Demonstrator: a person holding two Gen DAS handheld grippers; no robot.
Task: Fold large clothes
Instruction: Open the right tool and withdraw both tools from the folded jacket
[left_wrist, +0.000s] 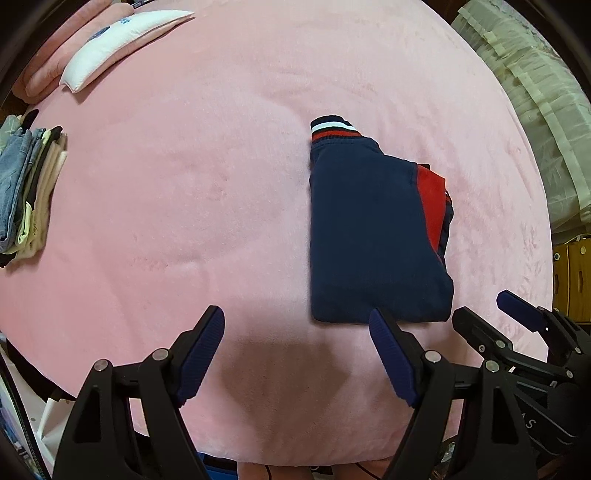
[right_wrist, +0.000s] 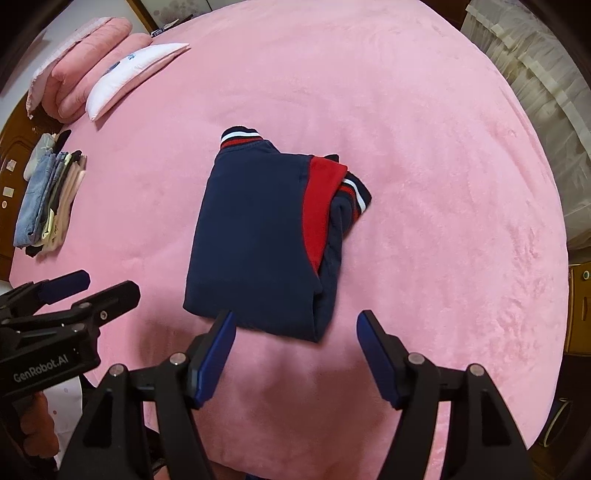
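The left gripper (left_wrist: 297, 326) has its fingers wide apart and holds nothing; the right gripper (right_wrist: 295, 330) is the same. Both hover above the pink bed (right_wrist: 424, 129). The folded navy sweater (right_wrist: 258, 236) (with red panel) lies at 12 o'clock from the right fingers. A stack of folded clothes (right_wrist: 48, 199) sits at 10 o'clock.

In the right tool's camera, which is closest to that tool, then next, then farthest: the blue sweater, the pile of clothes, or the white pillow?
1. Folded blue sweater, right ahead of the right tool.
2. Pile of clothes, off to the left on the pink bed cover.
3. White pillow, far back on the left.
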